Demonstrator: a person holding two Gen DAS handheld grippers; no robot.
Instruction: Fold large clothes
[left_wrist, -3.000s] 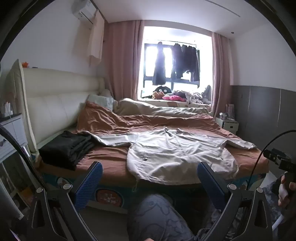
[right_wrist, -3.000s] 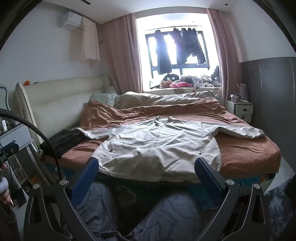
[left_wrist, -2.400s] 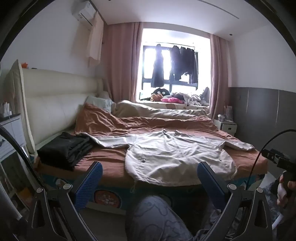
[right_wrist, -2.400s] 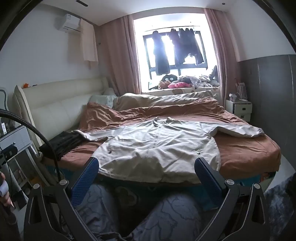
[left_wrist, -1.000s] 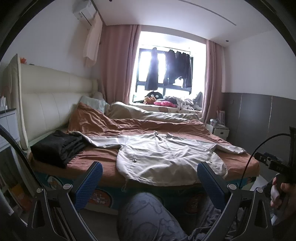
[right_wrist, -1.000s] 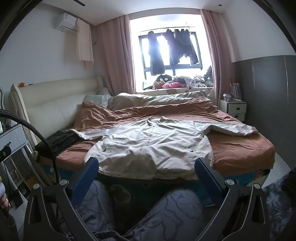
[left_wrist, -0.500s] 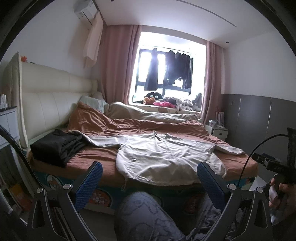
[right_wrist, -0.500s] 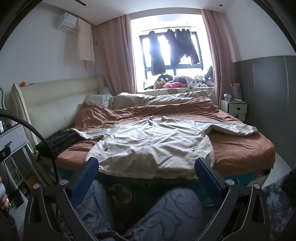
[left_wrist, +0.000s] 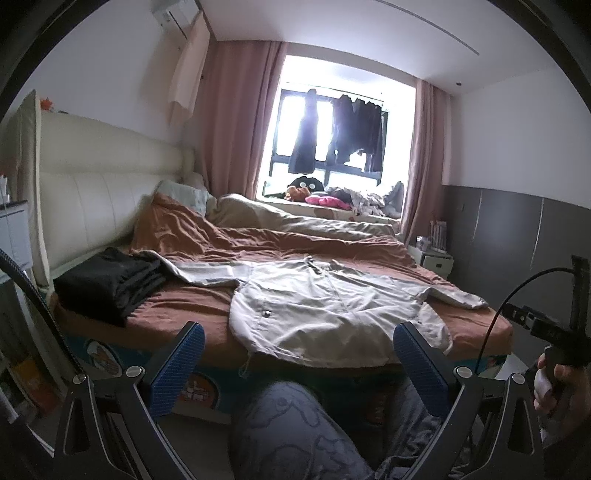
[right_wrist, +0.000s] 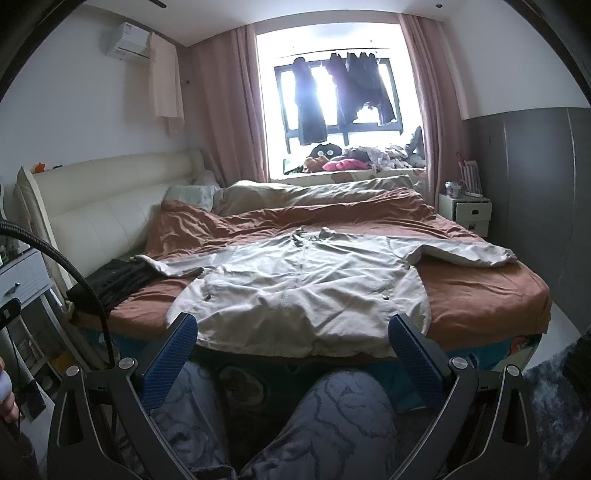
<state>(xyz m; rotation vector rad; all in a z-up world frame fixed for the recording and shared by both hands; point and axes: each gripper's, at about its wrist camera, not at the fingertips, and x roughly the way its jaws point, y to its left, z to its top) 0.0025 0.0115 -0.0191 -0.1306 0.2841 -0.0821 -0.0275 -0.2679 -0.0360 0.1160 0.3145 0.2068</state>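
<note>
While both grippers (left_wrist: 295, 363) (right_wrist: 291, 350) gape empty, beige jacket (right_wrist: 306, 284) flat, black pile (left_wrist: 107, 282) beside sleeve

1. Bed (right_wrist: 480, 291) w/ rust-brown sheet, cream padded headboard (right_wrist: 107, 206) at left.
2. Folded black clothes stack (left_wrist: 107, 284) on bed's near-left corner.
3. Dark garments (right_wrist: 343, 92) hanging in window; plush toys, poss. a pink cushion, on the sill (right_wrist: 347, 164).
4. Pink curtains (right_wrist: 232, 110) both sides.
5. AC unit (right_wrist: 127, 46) high on left wall.
6. White nightstand (right_wrist: 467, 214) by bed's far right.
</note>
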